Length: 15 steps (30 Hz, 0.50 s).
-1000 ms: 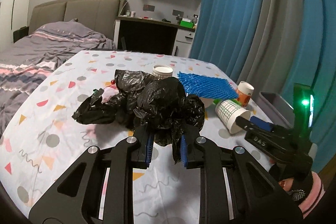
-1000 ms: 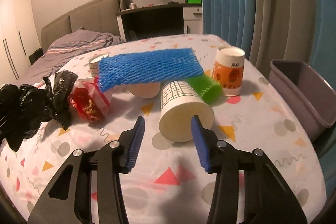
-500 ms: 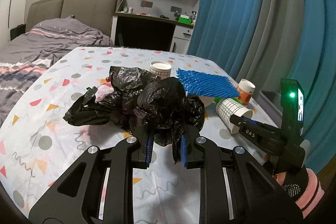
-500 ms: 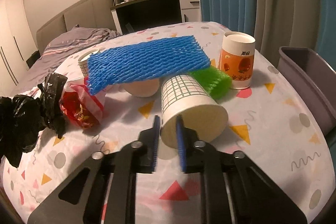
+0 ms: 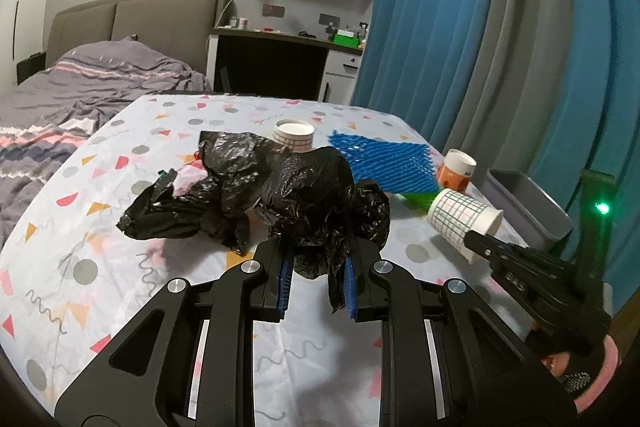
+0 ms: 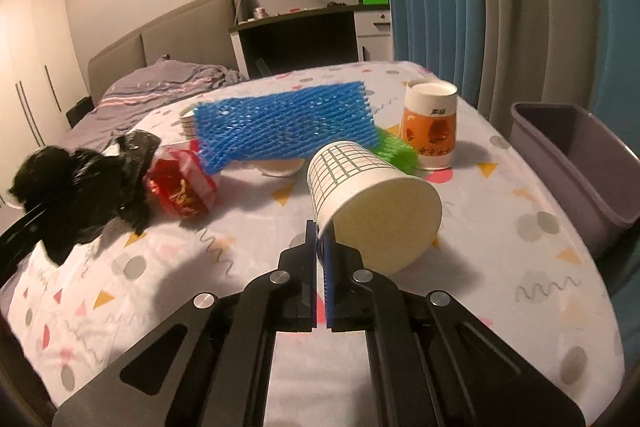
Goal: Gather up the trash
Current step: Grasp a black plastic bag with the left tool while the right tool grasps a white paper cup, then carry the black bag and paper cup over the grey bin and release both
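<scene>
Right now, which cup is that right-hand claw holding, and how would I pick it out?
Start at the grey bin on the table's right edge and look left. The checked paper cup, tipped with its open mouth toward the camera, is pinched at its rim by the right gripper. The orange cup behind stands upright.

Your counter (image 6: 500, 307) wears a white cloth with coloured triangles and dots. On it you have: crumpled black bag (image 5: 224, 195), red wrapper (image 6: 180, 187), orange-print cup (image 6: 430, 127) upright, green mesh (image 6: 396, 151) (partly under the blue mesh (image 6: 280, 123)).
</scene>
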### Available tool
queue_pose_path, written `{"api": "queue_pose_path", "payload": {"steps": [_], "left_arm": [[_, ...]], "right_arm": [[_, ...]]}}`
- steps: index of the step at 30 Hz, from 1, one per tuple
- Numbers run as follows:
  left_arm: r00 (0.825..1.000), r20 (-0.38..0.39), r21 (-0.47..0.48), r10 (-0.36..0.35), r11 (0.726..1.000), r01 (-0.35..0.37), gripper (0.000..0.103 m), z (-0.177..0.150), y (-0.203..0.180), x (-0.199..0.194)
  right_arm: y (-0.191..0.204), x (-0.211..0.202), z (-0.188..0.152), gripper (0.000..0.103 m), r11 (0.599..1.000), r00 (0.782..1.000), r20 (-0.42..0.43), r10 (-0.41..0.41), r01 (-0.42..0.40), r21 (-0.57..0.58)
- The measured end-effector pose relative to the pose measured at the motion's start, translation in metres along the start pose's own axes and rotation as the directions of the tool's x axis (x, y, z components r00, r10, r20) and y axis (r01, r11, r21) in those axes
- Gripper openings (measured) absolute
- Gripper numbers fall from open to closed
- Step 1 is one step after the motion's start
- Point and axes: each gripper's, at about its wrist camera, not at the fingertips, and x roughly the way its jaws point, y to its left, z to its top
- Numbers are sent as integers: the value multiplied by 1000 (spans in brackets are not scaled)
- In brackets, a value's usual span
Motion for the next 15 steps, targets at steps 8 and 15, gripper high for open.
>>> {"api": "queue_pose_path", "payload": {"steps": [8,15], "left_arm": [[999,4,31,-39,999,39,20,0,-27,-3],[997,-2,67,-79,995,79,20,3,-56,3]], "right_arm": [[-13,-44,-5,4,1000,998,69,9,-7,-22],[-32,-62,-4,4,1000,994,104,-14,16,-12]]}}
